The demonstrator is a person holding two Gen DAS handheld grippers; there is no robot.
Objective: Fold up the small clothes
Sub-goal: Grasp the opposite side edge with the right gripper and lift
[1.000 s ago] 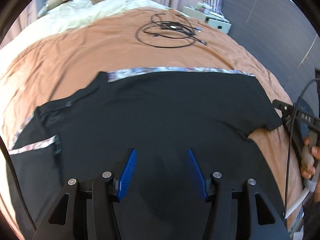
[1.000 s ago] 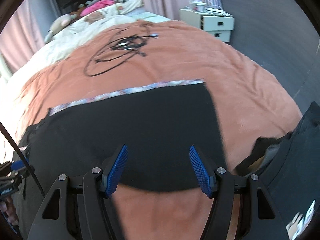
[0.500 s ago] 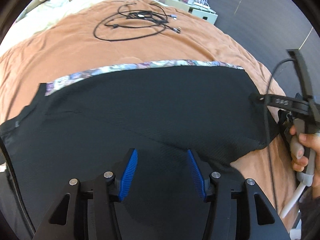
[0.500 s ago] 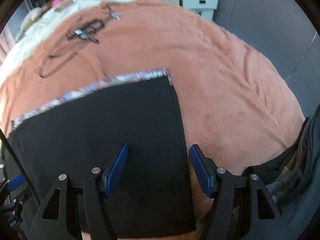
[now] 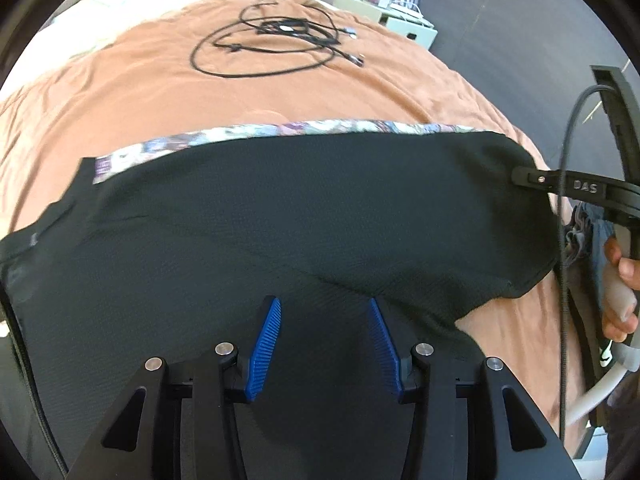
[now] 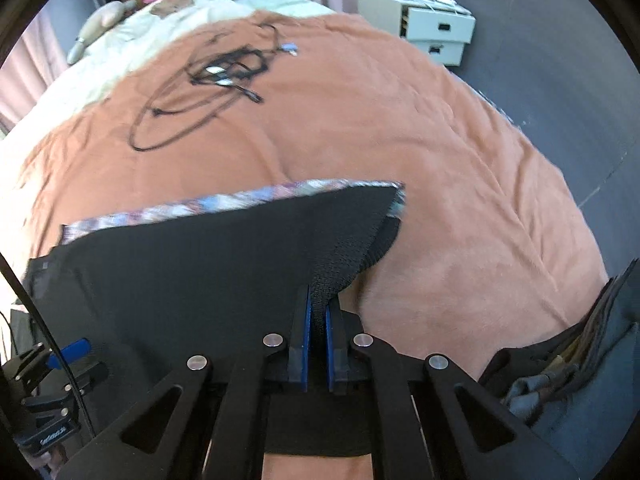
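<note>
- A black garment (image 5: 280, 232) is spread on the brown blanket (image 5: 140, 92) of a bed; a patterned strip (image 5: 248, 138) runs along its far edge.
- In the right wrist view the same garment (image 6: 192, 272) is seen, and its right corner is lifted from the blanket (image 6: 460, 200) and pulled toward the camera.
- This corner is pinched by the right gripper (image 6: 317, 320): the two blue pads are nearly together, with a fold of black cloth between them.
- The left gripper (image 5: 324, 344) is held over the near part of the garment with its blue fingers (image 5: 264, 344) wide apart; nothing is gripped between them.
- At the right edge of the left wrist view the other tool and the hand (image 5: 620, 300) that holds it are seen, beside the right side of the garment.
- A loose coil of black cables (image 5: 276, 44) lies on the blanket beyond the garment, well apart from it.
- A pile of other clothes (image 6: 580, 360) is seen at the right edge of the bed.
- A white drawer unit (image 6: 432, 28) stands beyond the bed, on the grey floor (image 6: 560, 60).
- Pale bedding (image 6: 160, 20) is seen at the far end.
</note>
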